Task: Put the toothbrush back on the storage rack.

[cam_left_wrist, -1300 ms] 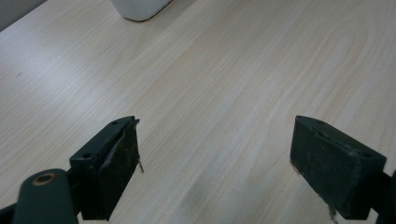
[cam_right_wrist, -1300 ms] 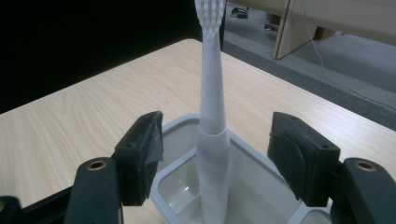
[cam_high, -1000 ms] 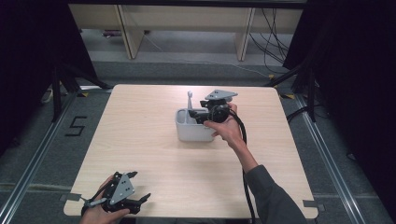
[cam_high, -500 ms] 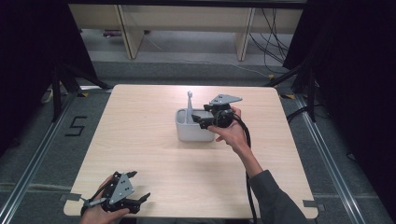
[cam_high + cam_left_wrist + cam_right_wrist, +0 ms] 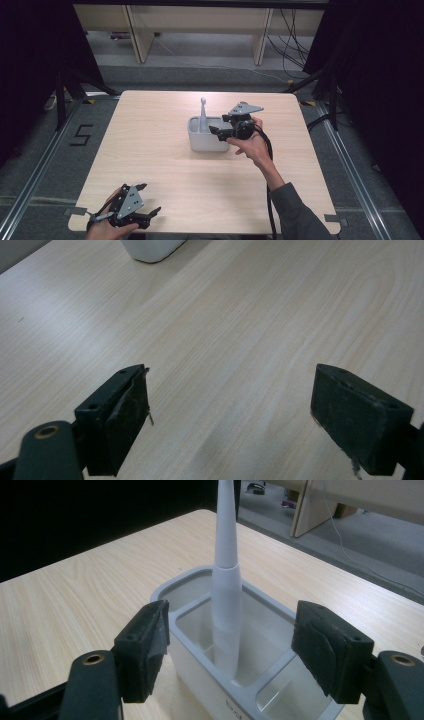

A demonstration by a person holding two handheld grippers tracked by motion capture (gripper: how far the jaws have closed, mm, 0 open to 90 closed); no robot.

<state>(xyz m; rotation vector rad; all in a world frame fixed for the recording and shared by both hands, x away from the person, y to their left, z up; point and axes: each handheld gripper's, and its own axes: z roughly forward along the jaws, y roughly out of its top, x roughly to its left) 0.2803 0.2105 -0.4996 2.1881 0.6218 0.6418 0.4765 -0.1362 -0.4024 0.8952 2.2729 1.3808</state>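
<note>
A white holder (image 5: 200,145) with several compartments stands at the middle of the wooden table (image 5: 150,150). A slim white tapered handle (image 5: 203,112) stands upright in its far left compartment. My right gripper (image 5: 216,131) is at the holder's right side, pointing left over its rim. In the right gripper view the gripper (image 5: 235,627) is open; the holder (image 5: 195,690) and the handle (image 5: 226,590) lie ahead between the pads, untouched. My left gripper (image 5: 149,199) rests at the table's near left corner, open with nothing in it (image 5: 230,390).
The holder's corner (image 5: 150,247) shows far off in the left gripper view. Beyond the table's far edge stand wooden shelf legs (image 5: 135,35) and cables (image 5: 295,30). Black frame posts (image 5: 62,95) flank the left side. A cable trails from the right gripper (image 5: 267,150).
My right gripper has drawn back a little from the holder toward the near right. The white handle stays upright in the holder. The left gripper has kept still.
</note>
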